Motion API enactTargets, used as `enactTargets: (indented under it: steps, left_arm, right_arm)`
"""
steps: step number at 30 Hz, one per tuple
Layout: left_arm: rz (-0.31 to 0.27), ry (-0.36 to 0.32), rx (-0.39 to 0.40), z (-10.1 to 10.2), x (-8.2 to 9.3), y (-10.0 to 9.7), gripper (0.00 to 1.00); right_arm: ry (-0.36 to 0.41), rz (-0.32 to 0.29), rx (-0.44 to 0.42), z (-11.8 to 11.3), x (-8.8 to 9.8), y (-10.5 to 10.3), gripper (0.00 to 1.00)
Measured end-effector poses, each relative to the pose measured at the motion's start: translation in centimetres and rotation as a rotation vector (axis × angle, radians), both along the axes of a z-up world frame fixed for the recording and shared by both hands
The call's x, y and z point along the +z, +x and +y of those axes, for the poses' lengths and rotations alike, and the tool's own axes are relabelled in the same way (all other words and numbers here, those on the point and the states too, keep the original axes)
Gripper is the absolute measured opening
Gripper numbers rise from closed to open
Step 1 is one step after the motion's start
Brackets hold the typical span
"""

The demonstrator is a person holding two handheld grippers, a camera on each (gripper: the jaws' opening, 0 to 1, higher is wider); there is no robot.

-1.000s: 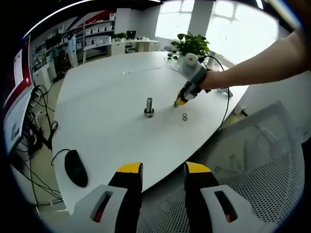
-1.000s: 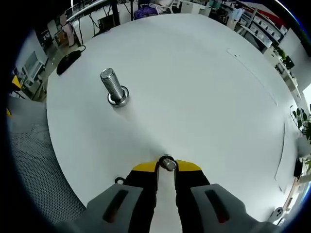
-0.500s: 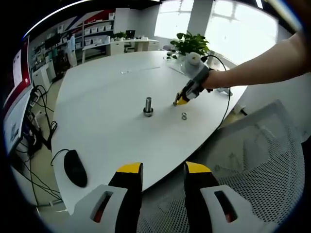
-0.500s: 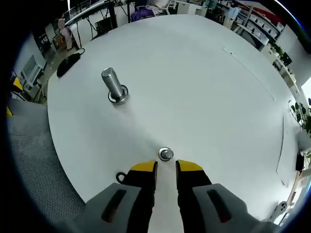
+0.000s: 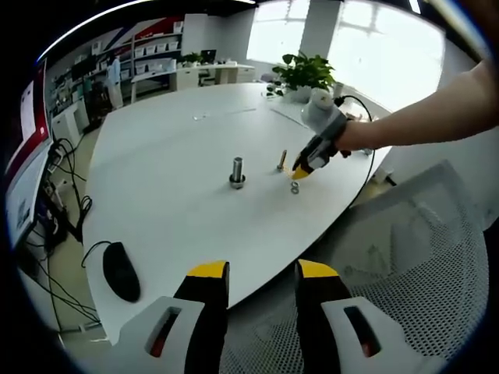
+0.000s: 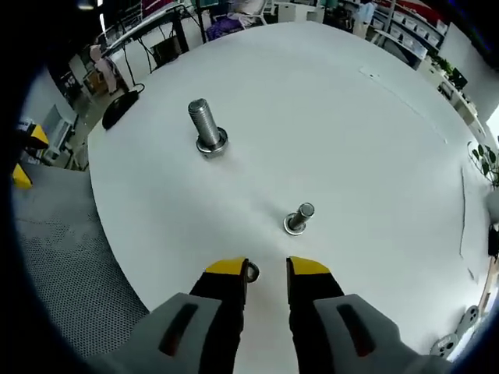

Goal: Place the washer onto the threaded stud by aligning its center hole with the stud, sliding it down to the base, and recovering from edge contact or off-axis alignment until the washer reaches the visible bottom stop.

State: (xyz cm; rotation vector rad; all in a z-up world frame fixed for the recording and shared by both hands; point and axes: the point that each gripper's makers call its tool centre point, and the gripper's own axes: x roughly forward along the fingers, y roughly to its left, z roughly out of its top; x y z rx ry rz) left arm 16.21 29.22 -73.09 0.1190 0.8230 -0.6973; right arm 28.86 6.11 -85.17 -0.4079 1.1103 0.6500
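Washer (image 6: pixel 250 271) lies on the white table (image 6: pixel 351 140) between the empty, slightly parted right gripper (image 6: pixel 267 269) tips, threaded stud (image 6: pixel 206 129) far left.

An office: shelving (image 5: pixel 156 48), desks (image 5: pixel 191 75), potted plant (image 5: pixel 306 72).

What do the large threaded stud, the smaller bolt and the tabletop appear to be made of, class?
Large threaded stud: likely steel, bright grey with glinting threads. Smaller bolt: also shiny silver metal, probably steel. Tabletop: smooth matte white, perhaps laminate; the core cannot be told.
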Motion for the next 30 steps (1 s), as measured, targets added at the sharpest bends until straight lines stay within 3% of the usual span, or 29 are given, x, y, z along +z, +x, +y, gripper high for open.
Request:
enactTargets:
  steps: [3,6,9,23,30]
  left_arm:
    - [-0.001,-0.002,0.002,0.0,0.0,0.0,0.32]
    - [-0.004,-0.004,0.005,0.1,0.1,0.1,0.32]
    - [-0.003,-0.003,0.002,0.0,0.1,0.0,0.32]
    - [0.002,-0.002,-0.003,0.0,0.0,-0.1,0.32]
    - [0.003,-0.005,-0.007,-0.1,0.0,-0.1,0.31]
  right_arm:
    - [-0.017,0.009,0.058,0.5,-0.3,-0.9,0.23]
    - [0.045,0.027,0.124,2.2,-0.3,-2.0,0.24]
    - [-0.05,0.013,0.209,1.7,-0.9,-2.4,0.24]
    - [-0.01,0.046,0.238,2.6,-1.5,-2.9,0.23]
    - [-0.046,0.044,0.304,2.3,-1.5,-3.8,0.22]
